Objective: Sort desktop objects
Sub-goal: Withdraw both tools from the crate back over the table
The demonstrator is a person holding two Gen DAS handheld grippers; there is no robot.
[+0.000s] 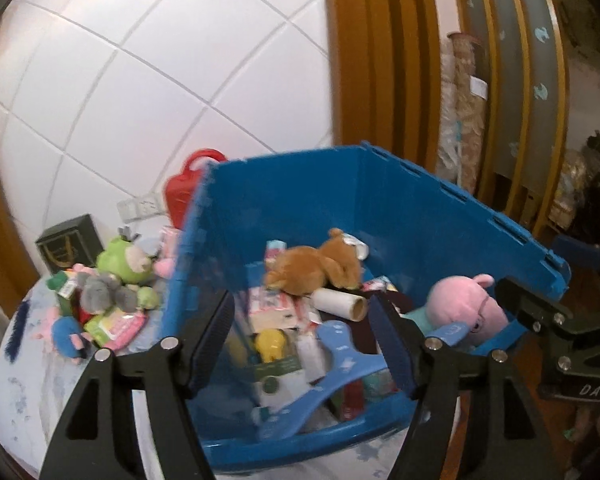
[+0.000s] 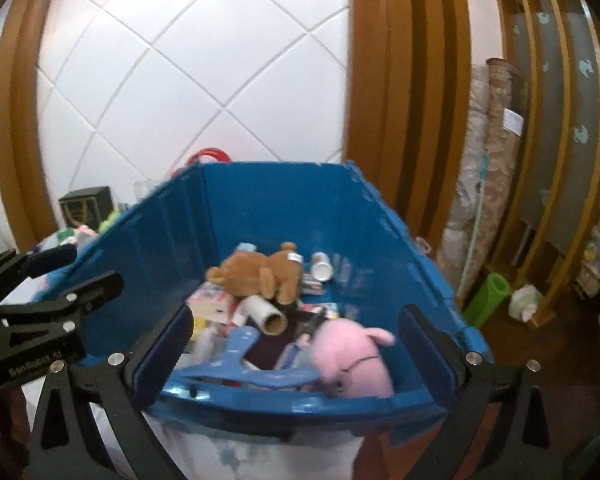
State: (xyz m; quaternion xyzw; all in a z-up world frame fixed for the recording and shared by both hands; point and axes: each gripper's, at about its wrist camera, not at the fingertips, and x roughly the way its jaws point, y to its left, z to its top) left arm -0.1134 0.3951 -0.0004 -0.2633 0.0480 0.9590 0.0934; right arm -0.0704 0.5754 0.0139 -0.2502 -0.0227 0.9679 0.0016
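A blue plastic crate (image 1: 400, 208) stands on the table and holds a brown plush bear (image 1: 320, 268), a pink pig plush (image 1: 468, 304), a cardboard roll (image 1: 344, 302), a blue hanger (image 1: 340, 360) and several small boxes. It also shows in the right wrist view (image 2: 260, 208), with the bear (image 2: 260, 272) and the pig (image 2: 352, 360). My left gripper (image 1: 304, 340) is open and empty above the crate's near edge. My right gripper (image 2: 296, 356) is open and empty over the crate's near rim.
A pile of toys with a green frog plush (image 1: 128, 260) and a grey plush (image 1: 100, 292) lies on the table left of the crate. A dark box (image 1: 68, 244) and a red case (image 1: 188, 188) stand behind. Wooden shelving (image 2: 548, 160) stands at right.
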